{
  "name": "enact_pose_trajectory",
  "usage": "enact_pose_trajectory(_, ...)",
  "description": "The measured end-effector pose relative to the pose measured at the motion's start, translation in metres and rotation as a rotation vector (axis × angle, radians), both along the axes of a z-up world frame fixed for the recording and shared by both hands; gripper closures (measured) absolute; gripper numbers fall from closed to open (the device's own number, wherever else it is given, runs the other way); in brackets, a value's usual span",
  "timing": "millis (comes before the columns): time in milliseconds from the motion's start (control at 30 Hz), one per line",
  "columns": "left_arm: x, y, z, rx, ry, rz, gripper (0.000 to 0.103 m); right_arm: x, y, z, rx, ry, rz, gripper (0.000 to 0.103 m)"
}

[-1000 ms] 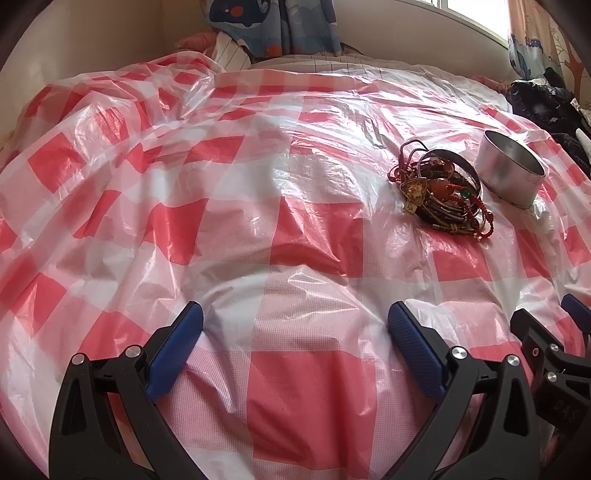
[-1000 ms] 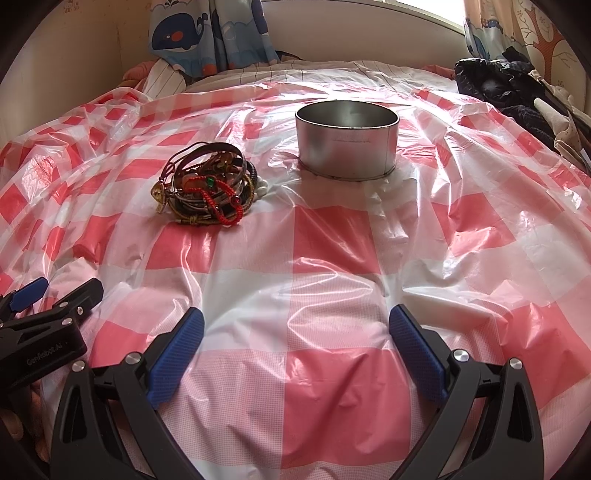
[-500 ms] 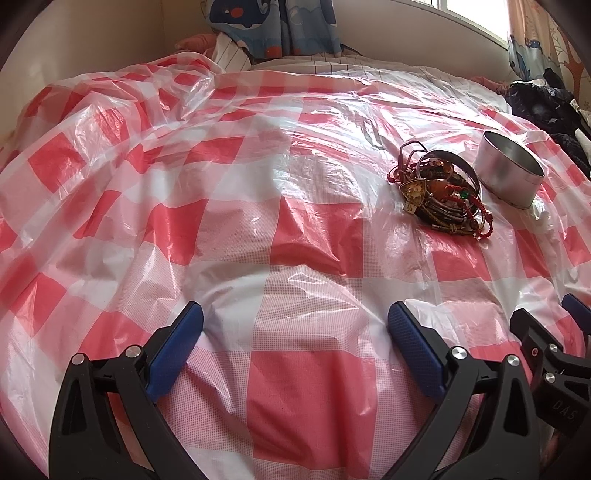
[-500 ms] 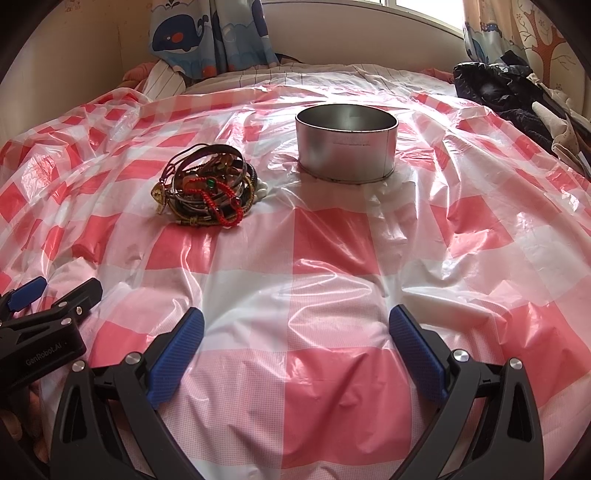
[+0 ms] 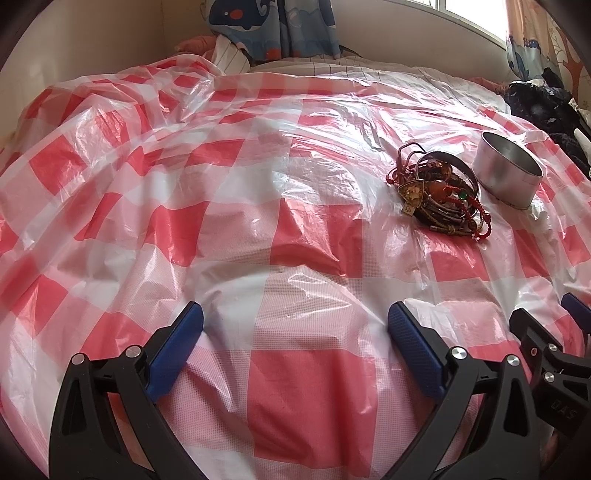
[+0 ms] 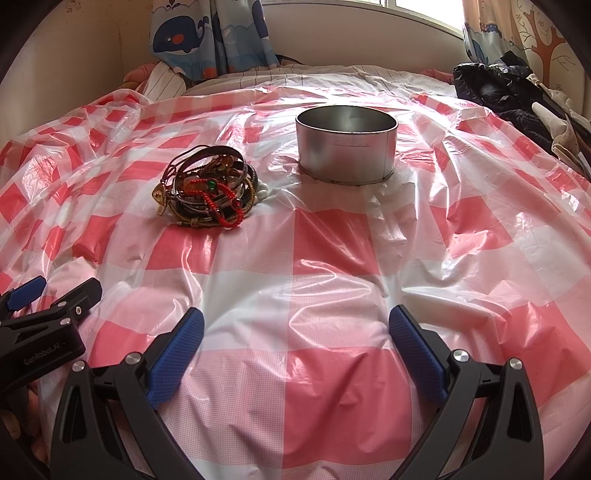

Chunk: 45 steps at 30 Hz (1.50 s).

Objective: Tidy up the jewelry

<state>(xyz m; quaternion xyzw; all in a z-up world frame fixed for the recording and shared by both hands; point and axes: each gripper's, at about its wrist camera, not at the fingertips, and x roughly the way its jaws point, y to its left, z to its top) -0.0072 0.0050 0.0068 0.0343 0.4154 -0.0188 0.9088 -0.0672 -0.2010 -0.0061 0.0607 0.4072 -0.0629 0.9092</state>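
Bright daylight comes in from the window (image 6: 424, 5) at the top, where it glows almost white. The shiny plastic sheet (image 6: 332, 258) shows white glare spots on its wrinkles. Both pictures look sharp in the middle, but they bend round at the edges, and the corners go dark

Left gripper (image 5: 295, 328) held low, jaws spread wide, nothing between the blue pads (image 5: 176, 349), right gripper (image 6: 295, 332) alongside and level with it, jaws likewise spread wide, empty, both pointing forward
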Motion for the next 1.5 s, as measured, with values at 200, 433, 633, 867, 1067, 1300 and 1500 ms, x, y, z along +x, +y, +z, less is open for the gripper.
enact_pose_trajectory(200, 0.0, 0.0, 0.0, -0.001, 0.0, 0.0, 0.007, 0.0, 0.0, 0.0, -0.001, -0.001, 0.0, 0.007)
enact_pose_trajectory(433, 0.0, 0.0, 0.0, -0.001, 0.0, 0.0, 0.006, 0.0, 0.001, 0.0, -0.002, -0.002, -0.001, 0.007)
enact_pose_trajectory(633, 0.0, 0.0, 0.0, -0.001, 0.0, 0.0, 0.006, 0.0, 0.001, 0.0, -0.003, -0.003, -0.001, 0.007)
enact_pose_trajectory(867, 0.0, 0.0, 0.0, -0.002, 0.0, 0.0, 0.006, -0.001, 0.002, -0.001, -0.003, -0.003, -0.001, 0.007)
enact_pose_trajectory(1067, 0.001, 0.001, -0.001, -0.017, 0.002, 0.0, 0.007, -0.001, 0.002, -0.001, -0.002, -0.005, -0.001, 0.007)
enact_pose_trajectory(1300, 0.004, 0.015, 0.012, -0.042, -0.06, 0.041, 0.007, -0.005, -0.012, 0.016, 0.093, -0.111, -0.004, 0.007)
enact_pose_trajectory(1500, 0.011, 0.024, 0.012, -0.065, -0.05, 0.064, 0.007, 0.034, -0.016, 0.03, 0.108, -0.128, 0.03, 0.018)
